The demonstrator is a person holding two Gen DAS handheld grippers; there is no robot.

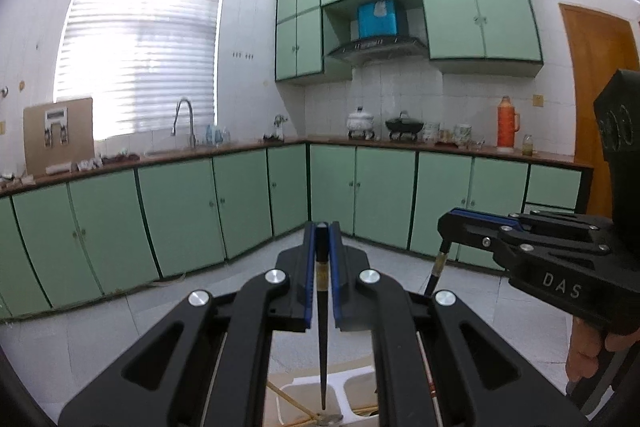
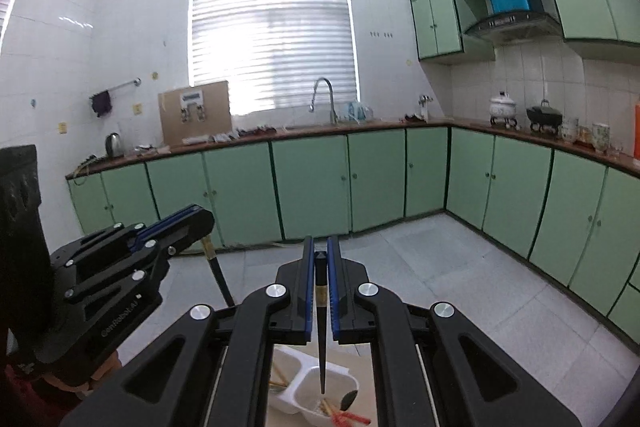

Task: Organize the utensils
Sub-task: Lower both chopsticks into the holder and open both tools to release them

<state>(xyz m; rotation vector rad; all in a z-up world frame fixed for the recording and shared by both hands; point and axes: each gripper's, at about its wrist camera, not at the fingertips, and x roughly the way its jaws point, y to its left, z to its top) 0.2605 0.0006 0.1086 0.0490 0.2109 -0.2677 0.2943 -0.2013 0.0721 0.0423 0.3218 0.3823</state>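
Each gripper is shut on a black chopstick held point down. My left gripper (image 1: pixel 321 231) holds one chopstick (image 1: pixel 322 327) above a white divided tray (image 1: pixel 348 383). My right gripper (image 2: pixel 320 247) holds the other chopstick (image 2: pixel 321 331) above the same tray (image 2: pixel 304 375), which holds wooden chopsticks, a red-tipped pair and a dark spoon (image 2: pixel 349 399). The right gripper shows in the left wrist view (image 1: pixel 450 223), its chopstick (image 1: pixel 437 267) hanging down. The left gripper shows in the right wrist view (image 2: pixel 200 223) with its chopstick (image 2: pixel 220 279).
The tray rests on a light wooden surface (image 2: pixel 360 415) below both grippers. Green base cabinets (image 1: pixel 180 211) with a brown countertop run along two walls. A sink faucet (image 1: pixel 184 119), cardboard box (image 1: pixel 58 135), pots and an orange thermos (image 1: pixel 507 123) stand on the counter.
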